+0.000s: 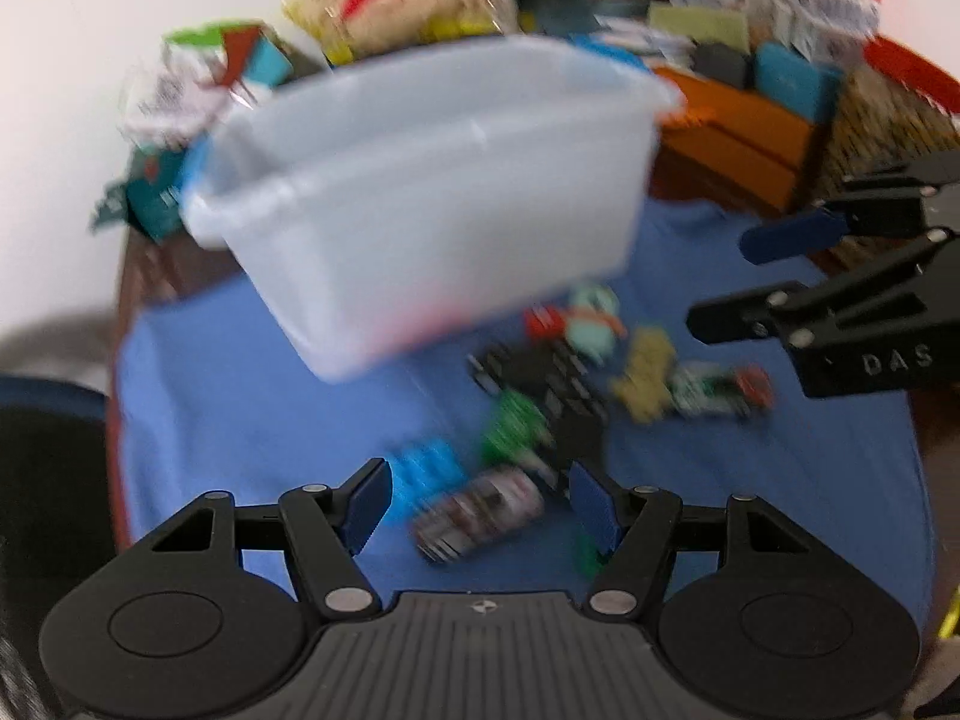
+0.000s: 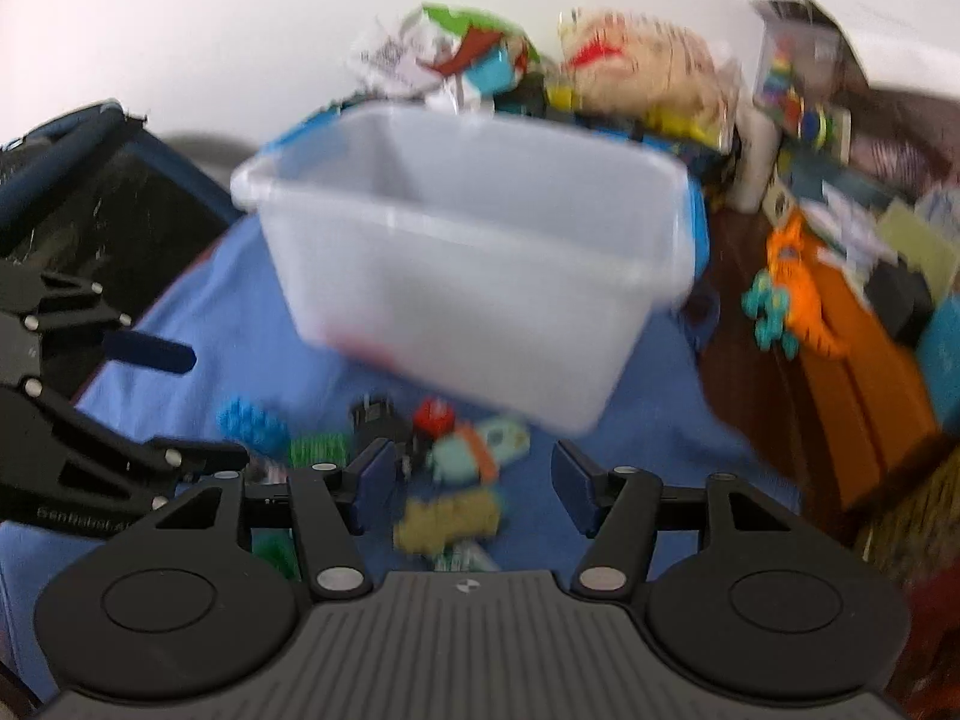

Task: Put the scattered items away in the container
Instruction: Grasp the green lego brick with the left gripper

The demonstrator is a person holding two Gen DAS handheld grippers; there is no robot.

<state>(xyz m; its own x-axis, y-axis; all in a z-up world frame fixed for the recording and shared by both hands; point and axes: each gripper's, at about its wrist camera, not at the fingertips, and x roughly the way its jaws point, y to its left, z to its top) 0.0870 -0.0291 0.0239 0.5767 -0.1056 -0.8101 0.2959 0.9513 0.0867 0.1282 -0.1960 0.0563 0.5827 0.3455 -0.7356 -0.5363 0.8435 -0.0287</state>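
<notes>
Container: the translucent white plastic container (image 1: 420, 192) stands on the blue cloth (image 1: 240, 408) at the far side of the counter; motion blur smears its rim and walls, and what lies inside cannot be made out beyond a reddish trace near the bottom.
Scattered items: they lie on the cloth in front of the container, between it and the tongs; a blue studded piece (image 2: 252, 423), a green piece (image 1: 513, 426), a red piece (image 2: 433, 415), a mint and orange toy (image 2: 468, 450), a tan piece (image 2: 447, 519) and a dark gridded object (image 1: 540, 378) show as blurred shapes, their kinds uncertain.
Left tongs (image 1: 480, 507): spread apart, nothing between the pads, above a blurred pale item (image 1: 480, 513).
Right tongs (image 2: 474, 483): spread apart, holding nothing; their base hides the nearest items.
Clutter behind: bags and boxes (image 1: 384, 6), too blurred to name.
</notes>
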